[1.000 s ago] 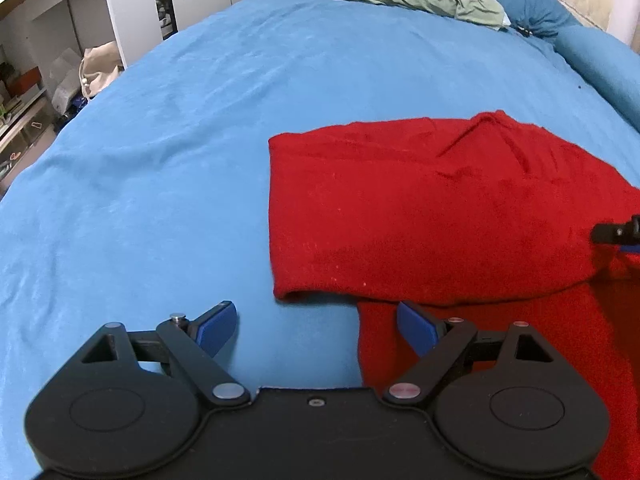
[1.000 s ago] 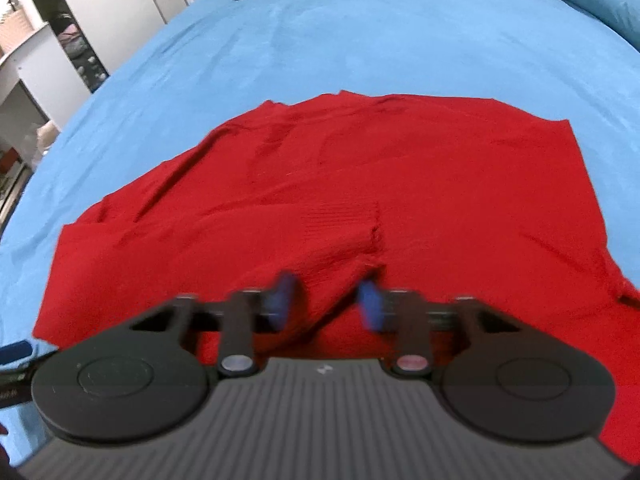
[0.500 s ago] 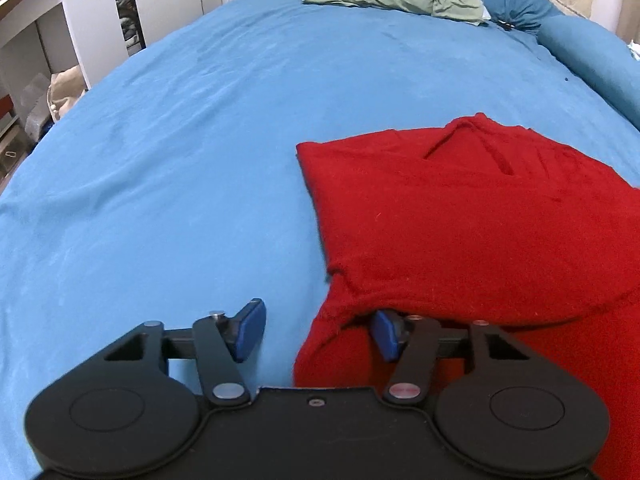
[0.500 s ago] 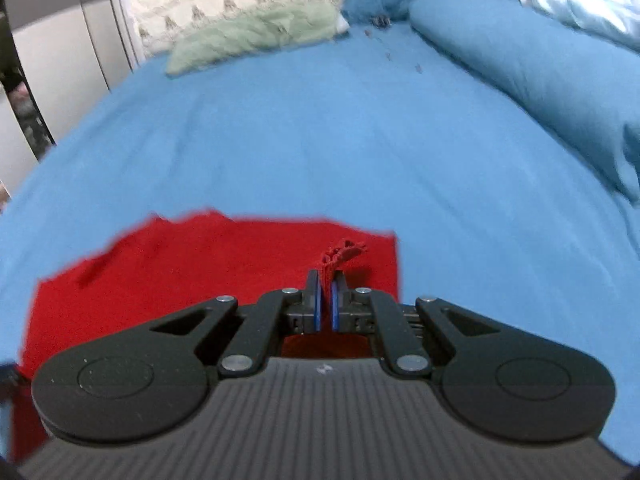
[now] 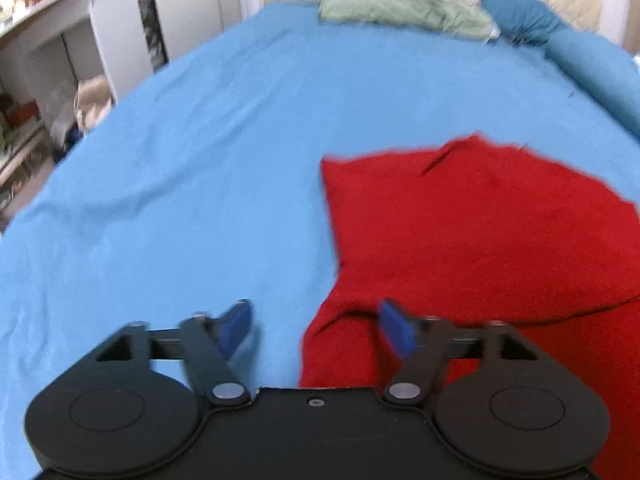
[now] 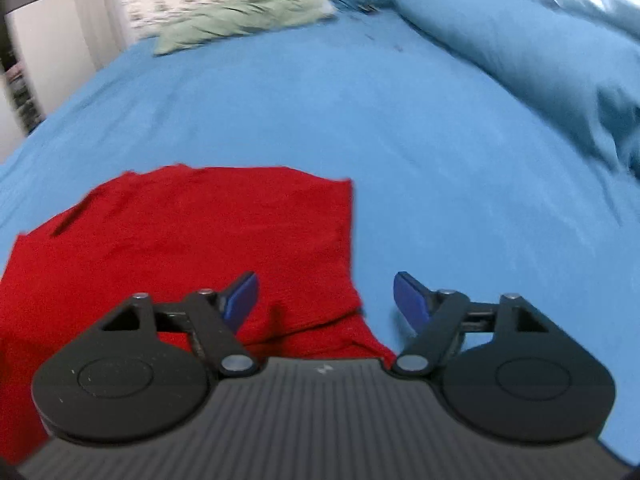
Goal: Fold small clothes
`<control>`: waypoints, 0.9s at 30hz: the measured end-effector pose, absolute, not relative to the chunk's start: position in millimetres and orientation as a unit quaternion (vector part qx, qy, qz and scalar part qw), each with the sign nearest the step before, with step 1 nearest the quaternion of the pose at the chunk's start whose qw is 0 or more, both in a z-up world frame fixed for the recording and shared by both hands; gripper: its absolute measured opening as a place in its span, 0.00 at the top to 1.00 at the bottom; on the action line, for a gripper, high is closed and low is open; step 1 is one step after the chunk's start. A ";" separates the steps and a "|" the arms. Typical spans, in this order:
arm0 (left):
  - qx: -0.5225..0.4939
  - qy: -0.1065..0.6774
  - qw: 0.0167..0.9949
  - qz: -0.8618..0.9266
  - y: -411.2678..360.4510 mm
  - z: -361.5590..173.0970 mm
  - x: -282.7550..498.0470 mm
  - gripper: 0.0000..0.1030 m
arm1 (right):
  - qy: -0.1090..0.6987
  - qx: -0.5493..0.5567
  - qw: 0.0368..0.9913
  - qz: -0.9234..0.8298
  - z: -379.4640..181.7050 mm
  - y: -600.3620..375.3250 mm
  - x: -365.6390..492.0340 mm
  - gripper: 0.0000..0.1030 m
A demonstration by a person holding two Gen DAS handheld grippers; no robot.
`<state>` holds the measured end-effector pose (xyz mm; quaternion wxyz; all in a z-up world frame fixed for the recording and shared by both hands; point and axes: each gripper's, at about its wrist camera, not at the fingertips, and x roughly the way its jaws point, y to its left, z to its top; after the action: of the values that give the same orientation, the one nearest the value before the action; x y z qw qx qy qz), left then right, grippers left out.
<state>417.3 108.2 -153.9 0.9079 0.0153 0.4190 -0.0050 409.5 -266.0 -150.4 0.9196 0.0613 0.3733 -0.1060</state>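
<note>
The red knit garment lies flat on the blue bedsheet, folded over itself so that an upper layer with a straight left edge and a square far corner covers a lower layer that sticks out toward the cameras. A short dark crease or slit marks the upper layer near its far edge, and the knit looks fuzzy, partly from motion blur. The left gripper hovers over the garment's near left corner with its jaws opening; its right blue pad sits over the red cloth and its left pad over bare sheet, and nothing is pinched between them. The right gripper hovers over the garment's near right corner, its jaws also opening wide, the left pad above the red cloth and the right pad above the sheet, with the cloth's edge lying loose below the gap. The left wrist view alone shows shelves and white furniture beyond the sheet's left side, and a dark blue pillow far behind the garment. The right wrist view alone shows a rumpled blue duvet to the garment's far right. Both views show a pale green cloth at the head of the bed.
</note>
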 end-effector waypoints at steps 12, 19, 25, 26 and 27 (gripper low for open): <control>-0.005 0.437 0.898 -0.062 64.9 -199.3 435.0 0.16 | 0.377 0.067 0.924 -0.028 -205.2 -255.9 421.6 0.11; -0.019 0.395 0.916 -0.071 67.6 -178.5 417.6 0.16 | 0.320 0.060 0.945 -0.001 -179.8 -257.3 387.4 0.11; -0.028 0.334 0.938 -0.081 73.7 -108.9 365.6 0.16 | 0.265 0.040 0.963 0.003 -107.4 -258.9 313.0 0.11; -0.031 0.326 0.941 -0.081 75.6 -97.4 352.5 0.16 | 0.258 0.041 0.965 0.000 -94.6 -259.8 295.1 0.11; -0.035 0.317 0.944 -0.082 78.2 -82.5 333.8 0.16 | 0.252 0.041 0.967 0.000 -80.6 -261.1 273.8 0.11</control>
<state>333.8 78.2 -82.5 0.9443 -0.0353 0.3168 -0.0822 273.8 -261.1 -80.6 0.9669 0.0414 0.2516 0.0003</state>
